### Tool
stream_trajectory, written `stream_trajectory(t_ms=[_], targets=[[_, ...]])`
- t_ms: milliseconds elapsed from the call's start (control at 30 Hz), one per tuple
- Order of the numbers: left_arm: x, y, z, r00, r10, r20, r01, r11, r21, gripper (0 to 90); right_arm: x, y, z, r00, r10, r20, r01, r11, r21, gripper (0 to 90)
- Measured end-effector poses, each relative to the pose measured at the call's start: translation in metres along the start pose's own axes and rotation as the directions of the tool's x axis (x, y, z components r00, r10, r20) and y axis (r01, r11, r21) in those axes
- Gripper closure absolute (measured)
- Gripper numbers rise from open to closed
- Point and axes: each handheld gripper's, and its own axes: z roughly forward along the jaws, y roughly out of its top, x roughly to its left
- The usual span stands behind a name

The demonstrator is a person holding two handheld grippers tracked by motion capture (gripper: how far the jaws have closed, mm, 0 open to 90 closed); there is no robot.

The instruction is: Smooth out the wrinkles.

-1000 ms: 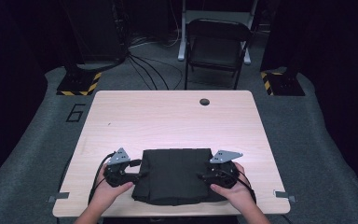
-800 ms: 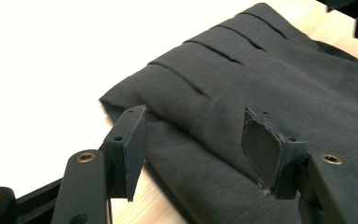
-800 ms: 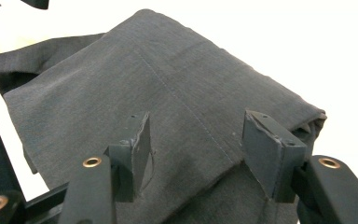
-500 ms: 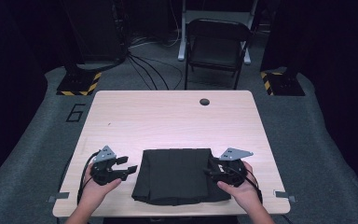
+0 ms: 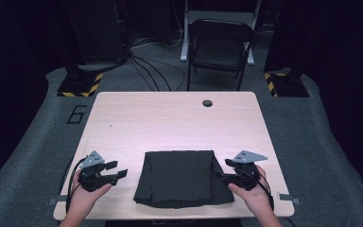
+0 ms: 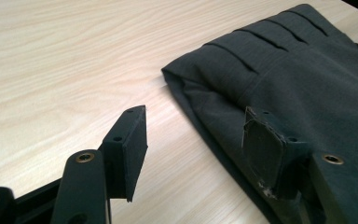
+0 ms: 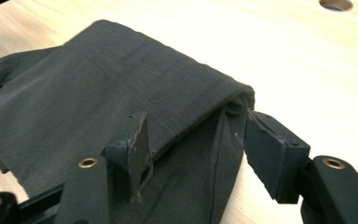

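Both claws have drawn apart from the folded dark garment (image 5: 182,178) since a second ago, when each sat on a side edge of it. Now the left claw (image 5: 116,173) is off to the left, clear of the cloth and over bare wood, and the right claw (image 5: 227,170) has slid outward to the right edge of the garment. The garment itself has kept its place, a flat rectangle with pleats near the person's edge of the bench (image 5: 170,118).

In the left gripper view the left claw (image 6: 193,149) stands spread wide with nothing between its jaws; one jaw is over bare wood, the other above the cloth's (image 6: 279,79) folded edge. In the right gripper view the right claw (image 7: 193,149) is also spread, with its jaws astride the folded corner of the garment (image 7: 121,84); the pads do not press on the cloth.

On the bench, pale wood grain shows, with a round cable hole (image 5: 207,103) near the far edge. Beyond it stands a dark folding chair (image 5: 220,47) on grey floor, with black-and-yellow striped bases (image 5: 81,84) to either side.
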Motion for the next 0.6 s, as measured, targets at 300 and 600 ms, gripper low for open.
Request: stream_trajectory(t_ms=[300,600], targets=[[0.006,-0.011,0.008,0.9988,-0.048,0.002,0.048,0.9986,-0.019,39.8,-0.009,-0.019,0.006,0.9984,0.047,0.033,-0.047,0.9988,0.013,40.0],[0.014,-0.019,0.019,0.9988,-0.045,-0.018,0.045,0.9988,0.019,39.8,-0.021,-0.035,0.013,0.9939,0.096,0.056,-0.097,0.9949,0.026,40.9]])
